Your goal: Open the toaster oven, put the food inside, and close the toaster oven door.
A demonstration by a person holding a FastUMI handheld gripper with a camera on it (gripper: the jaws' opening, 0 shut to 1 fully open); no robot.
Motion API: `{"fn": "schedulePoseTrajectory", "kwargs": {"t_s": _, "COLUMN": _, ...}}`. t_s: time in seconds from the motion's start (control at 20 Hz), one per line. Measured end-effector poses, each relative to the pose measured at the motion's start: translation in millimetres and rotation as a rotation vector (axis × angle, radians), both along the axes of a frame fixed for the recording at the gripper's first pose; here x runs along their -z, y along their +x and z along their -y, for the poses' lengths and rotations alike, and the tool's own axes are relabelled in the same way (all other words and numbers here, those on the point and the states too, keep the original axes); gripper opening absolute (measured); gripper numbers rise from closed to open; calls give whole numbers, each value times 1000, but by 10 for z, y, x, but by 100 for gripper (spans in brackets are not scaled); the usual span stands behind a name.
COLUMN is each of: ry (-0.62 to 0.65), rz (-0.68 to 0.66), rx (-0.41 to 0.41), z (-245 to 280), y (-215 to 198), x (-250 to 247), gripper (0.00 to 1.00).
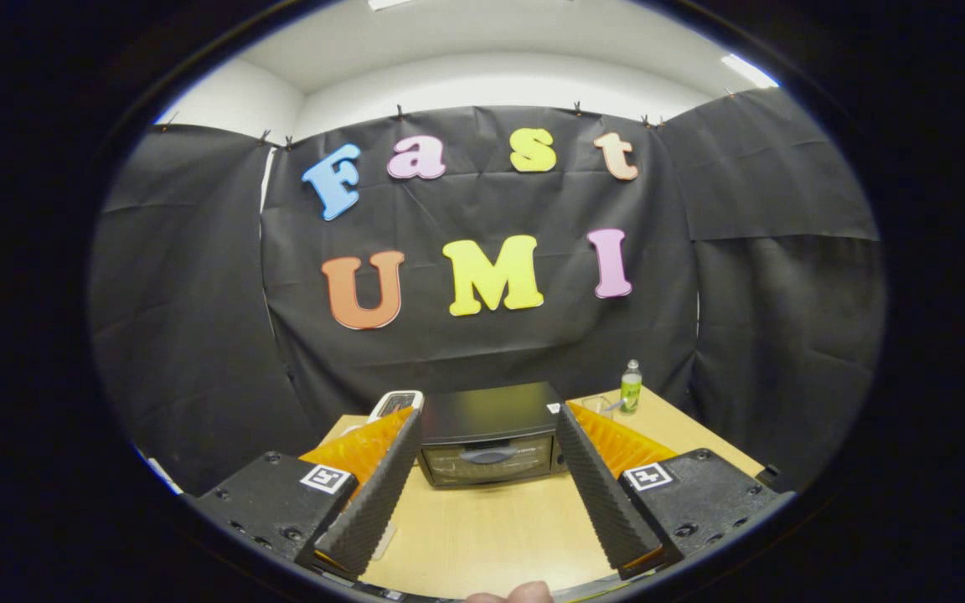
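Staged recording booth inside an office or lab room, not a real kitchen. Black cloth sheets (482, 335) are clipped up as walls around a small wooden surface (491, 528); plain white walls (239, 100) and a white ceiling with strip lights (749, 70) show above the cloth. Props are sparse: a black toaster oven (489, 435) with its door closed stands at the back of the surface, a small green-labelled bottle (631, 388) near it. The gripper (487, 423) carries square printed tracking markers (325, 478), its fingers spread wide and holding nothing.
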State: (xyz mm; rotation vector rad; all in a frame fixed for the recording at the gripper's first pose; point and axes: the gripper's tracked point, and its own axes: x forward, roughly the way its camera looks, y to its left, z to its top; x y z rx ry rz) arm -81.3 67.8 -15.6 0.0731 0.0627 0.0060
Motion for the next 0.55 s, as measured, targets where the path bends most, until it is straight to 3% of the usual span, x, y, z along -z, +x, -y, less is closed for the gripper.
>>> {"fn": "schedulePoseTrajectory", "kwargs": {"t_s": 0.55, "ry": 5, "rz": -1, "rx": 23, "z": 105, "y": -17, "x": -38, "gripper": 100}}
